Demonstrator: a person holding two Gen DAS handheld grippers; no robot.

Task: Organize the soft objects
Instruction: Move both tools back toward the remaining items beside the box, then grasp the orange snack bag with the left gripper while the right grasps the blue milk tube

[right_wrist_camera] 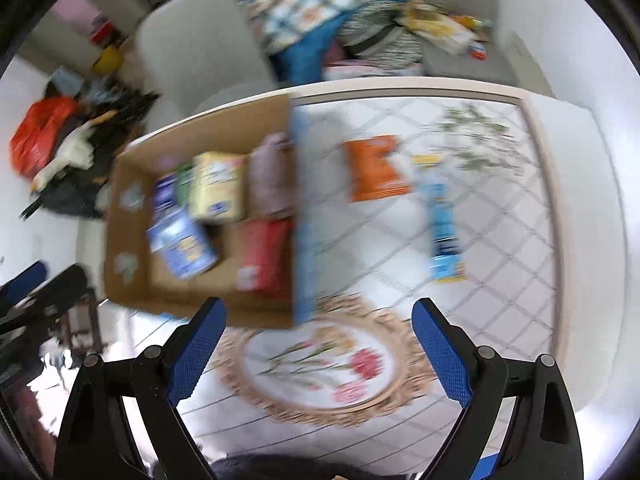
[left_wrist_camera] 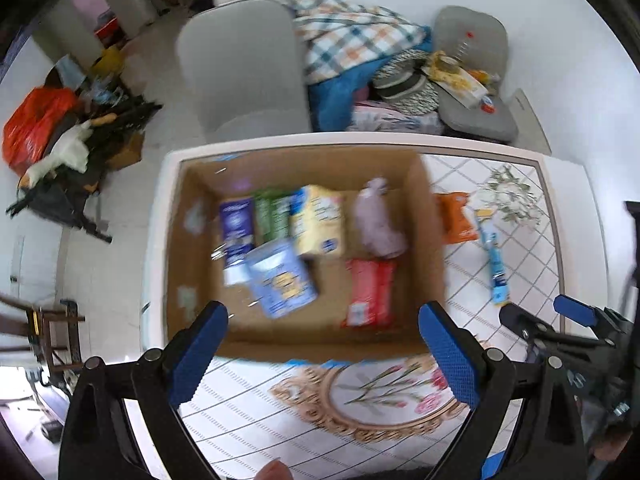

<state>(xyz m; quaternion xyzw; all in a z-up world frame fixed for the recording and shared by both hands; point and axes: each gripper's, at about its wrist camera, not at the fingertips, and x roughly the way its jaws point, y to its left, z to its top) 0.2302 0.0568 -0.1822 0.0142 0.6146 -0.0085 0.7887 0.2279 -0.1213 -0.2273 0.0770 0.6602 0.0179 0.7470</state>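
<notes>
- The left tool (left_wrist_camera: 322, 340) is pointing steeply down over the near wall of a cardboard box (left_wrist_camera: 428, 216), its blue-padded fingers spread wide with nothing between them.
- The right tool (right_wrist_camera: 318, 338) is pointing straight down over the patterned surface (right_wrist_camera: 500, 240), its fingers also standing wide apart and gripping nothing.
- In the left wrist view, the right tool is showing at the right edge, partly cut off by the frame.
- A fingertip is peeking in at the bottom edge of the left view; the rest of that hand is lying out of sight.
- Both views are smearing with motion blur, so the print on the packs is staying unreadable.
- Inside the box, soft packs are lying together: a light blue pack (left_wrist_camera: 282, 278) tilting on top of its neighbours, a yellow pack (left_wrist_camera: 320, 220), a green pack (left_wrist_camera: 272, 216), a dark blue pack (left_wrist_camera: 237, 224), a red pack (left_wrist_camera: 370, 292) and a lilac bundle (left_wrist_camera: 378, 220).
- Outside the box, an orange pack (right_wrist_camera: 376, 168) and a long blue pack (right_wrist_camera: 442, 224) are lying side by side on the surface.
- Beyond the surface, a pale chair (left_wrist_camera: 240, 68) and a checked blanket (left_wrist_camera: 352, 36) are standing in view.
</notes>
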